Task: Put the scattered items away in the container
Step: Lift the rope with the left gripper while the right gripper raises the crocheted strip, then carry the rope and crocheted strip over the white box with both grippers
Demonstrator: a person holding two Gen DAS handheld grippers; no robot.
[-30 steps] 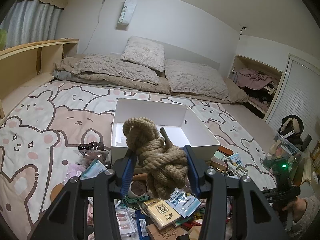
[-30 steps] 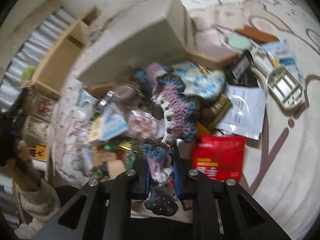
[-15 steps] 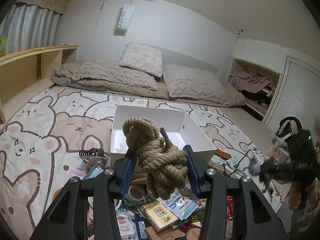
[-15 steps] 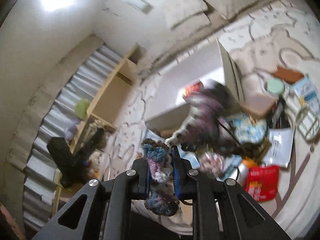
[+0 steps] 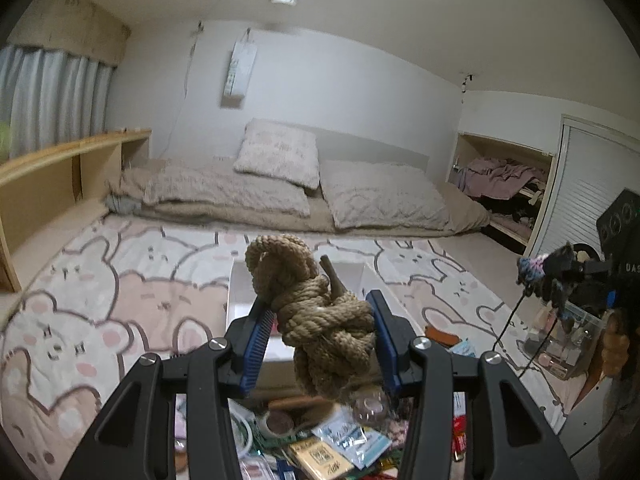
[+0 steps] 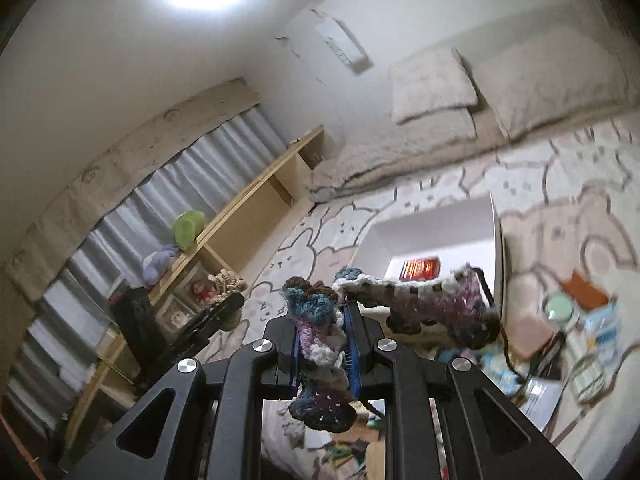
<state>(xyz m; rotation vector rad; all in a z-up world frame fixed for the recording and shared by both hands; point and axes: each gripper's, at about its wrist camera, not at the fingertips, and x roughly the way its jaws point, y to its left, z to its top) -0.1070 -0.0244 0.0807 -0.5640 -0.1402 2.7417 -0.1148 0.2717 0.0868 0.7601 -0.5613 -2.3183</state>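
While the left gripper (image 5: 320,330) clamps knotted rope (image 5: 316,312), the right gripper (image 6: 322,340) pinches crochet (image 6: 432,304).

My left gripper (image 5: 320,344) has its jaws clamped at lower centre of frame, and my right gripper (image 6: 325,344) is pinched tight too.

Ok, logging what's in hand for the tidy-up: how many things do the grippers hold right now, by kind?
Knotted rope bundle, in the left gripper: 1
Crocheted yarn piece, in the right gripper: 1
Total: 2
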